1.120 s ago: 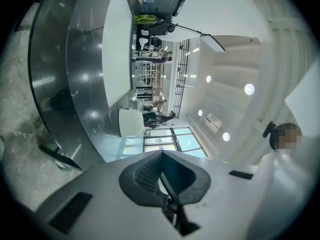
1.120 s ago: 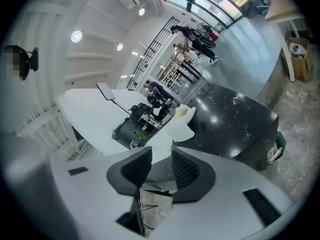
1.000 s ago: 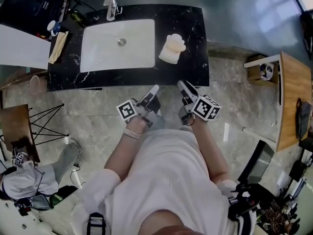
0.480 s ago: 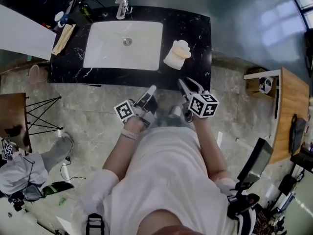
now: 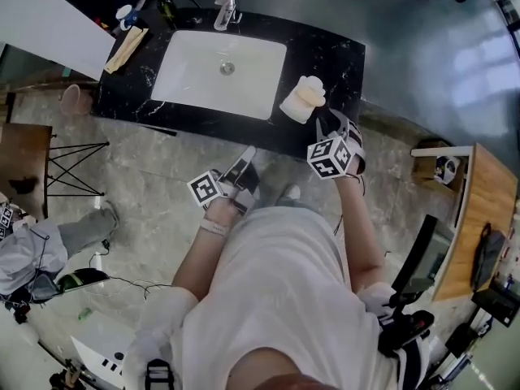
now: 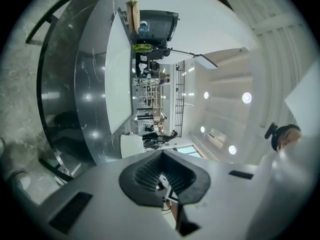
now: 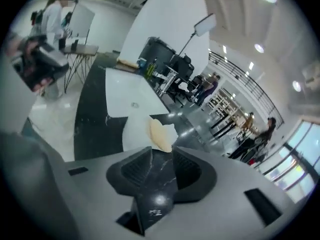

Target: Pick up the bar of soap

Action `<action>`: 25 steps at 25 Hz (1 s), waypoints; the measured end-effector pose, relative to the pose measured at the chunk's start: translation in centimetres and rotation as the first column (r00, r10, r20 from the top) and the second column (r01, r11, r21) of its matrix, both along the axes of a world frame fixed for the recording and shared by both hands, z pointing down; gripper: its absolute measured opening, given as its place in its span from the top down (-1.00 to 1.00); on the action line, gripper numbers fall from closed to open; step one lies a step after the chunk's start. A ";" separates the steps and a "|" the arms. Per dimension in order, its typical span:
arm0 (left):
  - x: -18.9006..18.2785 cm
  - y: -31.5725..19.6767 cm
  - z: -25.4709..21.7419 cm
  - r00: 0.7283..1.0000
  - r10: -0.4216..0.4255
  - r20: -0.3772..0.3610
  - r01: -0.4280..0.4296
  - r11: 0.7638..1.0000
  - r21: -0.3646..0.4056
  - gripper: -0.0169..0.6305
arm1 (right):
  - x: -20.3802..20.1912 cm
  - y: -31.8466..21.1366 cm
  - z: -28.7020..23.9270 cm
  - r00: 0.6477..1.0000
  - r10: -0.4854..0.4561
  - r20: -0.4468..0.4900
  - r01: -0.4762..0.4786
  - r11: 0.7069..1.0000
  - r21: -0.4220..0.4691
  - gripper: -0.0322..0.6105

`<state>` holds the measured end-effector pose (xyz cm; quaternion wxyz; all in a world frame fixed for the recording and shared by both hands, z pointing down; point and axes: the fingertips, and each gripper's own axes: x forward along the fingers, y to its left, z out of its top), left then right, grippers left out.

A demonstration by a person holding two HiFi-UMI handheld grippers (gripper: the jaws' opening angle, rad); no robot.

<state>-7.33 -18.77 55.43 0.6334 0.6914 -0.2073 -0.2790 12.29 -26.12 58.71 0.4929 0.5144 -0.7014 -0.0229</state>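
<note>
**Right gripper lined up on the soap, nothing grabbed**

The bar of soap (image 5: 309, 91) is a pale cream lump sitting on a white pad (image 5: 292, 109). It's on the black marble counter (image 5: 335, 49), just to the right of the white sink (image 5: 203, 84). The faucet (image 5: 227, 6) is at the back edge, and there's a folded tan cloth (image 5: 126, 49) way over on the far left of the counter.

The right gripper (image 5: 337, 127) is over the front right part of the counter, near the soap but not touching it. In the right gripper view its jaws are spread, with only black marble showing between them. The soap (image 7: 160, 134) is just past the tips.

The left gripper (image 5: 245, 162) hangs lower down in front of the person, over the stone floor (image 5: 154, 161) and short of the counter. Its jaws are also apart with nothing in them.
</note>
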 end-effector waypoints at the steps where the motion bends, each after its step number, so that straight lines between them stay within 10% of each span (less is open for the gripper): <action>1: -0.3 0.1 0.0 1.000 -0.013 0.003 0.013 1.000 0.000 0.92 | 0.3 -0.4 0.3 0.996 -0.032 -0.079 0.033 0.999 0.002 0.48; 7: -1.6 0.0 -0.3 0.996 -0.085 0.009 0.085 0.996 0.004 0.92 | 0.2 -2.3 2.9 0.908 -0.198 -0.369 0.189 0.980 -0.059 0.48; 25: -2.9 0.5 0.6 0.990 -0.138 0.026 0.138 0.990 -0.017 0.92 | -0.1 -5.5 5.1 0.664 -0.312 -0.680 0.294 0.945 -0.147 0.47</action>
